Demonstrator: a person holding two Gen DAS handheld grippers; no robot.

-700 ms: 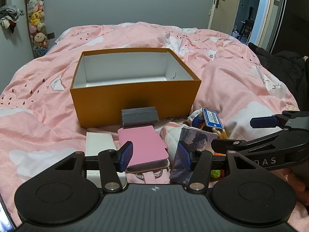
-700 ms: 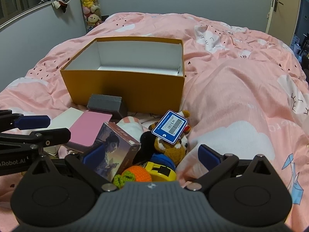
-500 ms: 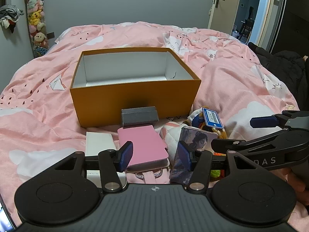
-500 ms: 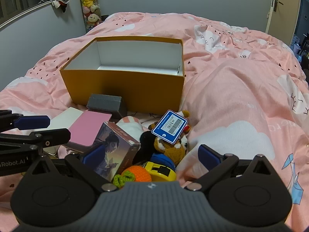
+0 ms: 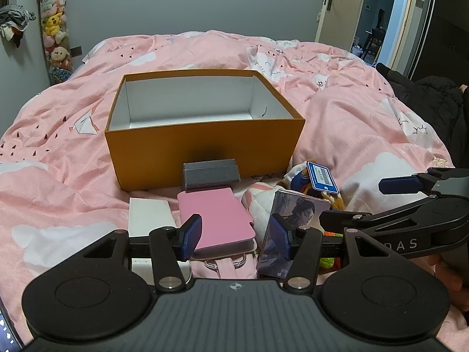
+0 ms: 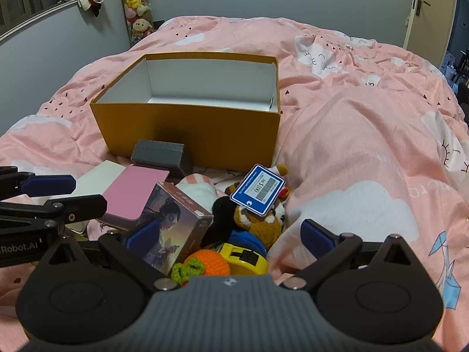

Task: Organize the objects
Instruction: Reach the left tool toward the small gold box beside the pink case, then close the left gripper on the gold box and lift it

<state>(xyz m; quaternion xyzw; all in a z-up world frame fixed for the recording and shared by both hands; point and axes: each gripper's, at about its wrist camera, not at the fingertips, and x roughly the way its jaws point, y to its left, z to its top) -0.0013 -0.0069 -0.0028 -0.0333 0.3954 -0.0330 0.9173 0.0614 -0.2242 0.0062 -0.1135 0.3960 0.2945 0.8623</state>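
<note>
Left claw [image 5: 236, 236]: half open, gripping nothing, poised over the pink case [image 5: 217, 220].
Right claw [image 6: 231, 236]: spread wide, holding nothing, above the crocheted orange [image 6: 209, 261], tape measure [image 6: 246, 259] and plush toy [image 6: 263, 220].
Picture box [image 6: 176, 223]: upright between both claws.
Orange box [image 5: 205, 143]: open on the bed [image 5: 366, 135], just behind the pile.

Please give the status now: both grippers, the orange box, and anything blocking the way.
Left gripper open, right gripper wide open, both holding nothing. Orange box open on bed, nothing visible inside. Grey case lies against its front wall.
</note>
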